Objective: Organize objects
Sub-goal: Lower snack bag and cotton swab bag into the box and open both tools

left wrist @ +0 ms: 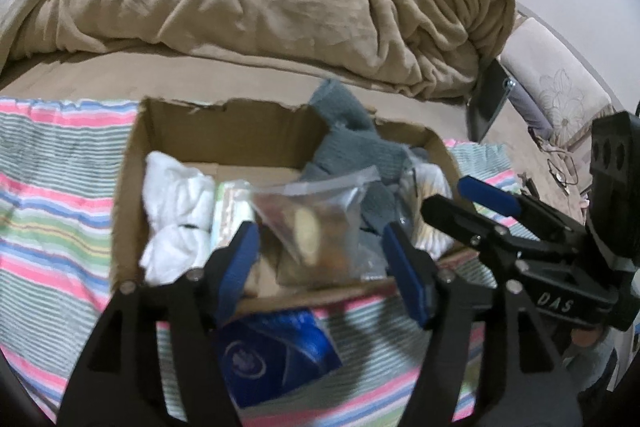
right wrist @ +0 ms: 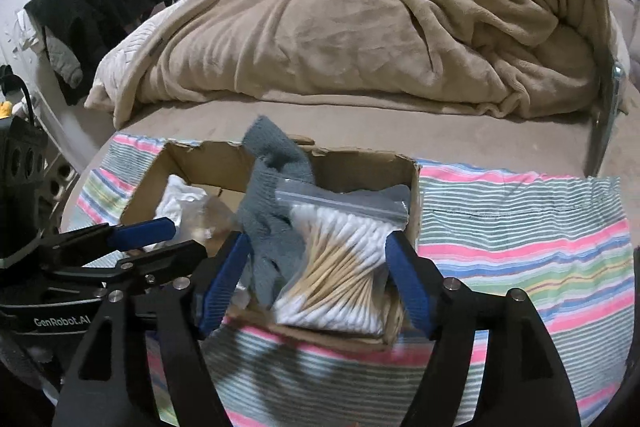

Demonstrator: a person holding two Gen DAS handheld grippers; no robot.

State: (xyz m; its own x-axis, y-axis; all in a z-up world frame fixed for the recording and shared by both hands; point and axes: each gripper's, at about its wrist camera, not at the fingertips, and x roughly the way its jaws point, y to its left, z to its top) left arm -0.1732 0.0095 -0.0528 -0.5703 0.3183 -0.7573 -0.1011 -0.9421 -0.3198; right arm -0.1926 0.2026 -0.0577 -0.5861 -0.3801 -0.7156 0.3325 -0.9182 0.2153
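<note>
**Box contents and gripper status**

We find one torn cardboard box (left wrist: pixel 132 163) on the striped cloth (left wrist: pixel 52 211), holding one grey knit sock (right wrist: pixel 272 195), crumpled white fabric (left wrist: pixel 176 203) and two clear zip bags: snacks (left wrist: pixel 316 223) and cotton swabs (right wrist: pixel 340 267). Left gripper (left wrist: pixel 320 267) and right gripper (right wrist: pixel 316 283) both hover spread, empty.

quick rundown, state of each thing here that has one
cardboard box: open, top edge torn, on the striped cloth
bag of cotton swabs: zip closed, in the box
clear snack bag: in the box, seal unclear
grey sock: draped over the box's back edge
white cloth: crumpled in the box
blue packet: lying outside the box
left gripper: open, empty
right gripper: open, empty
</note>
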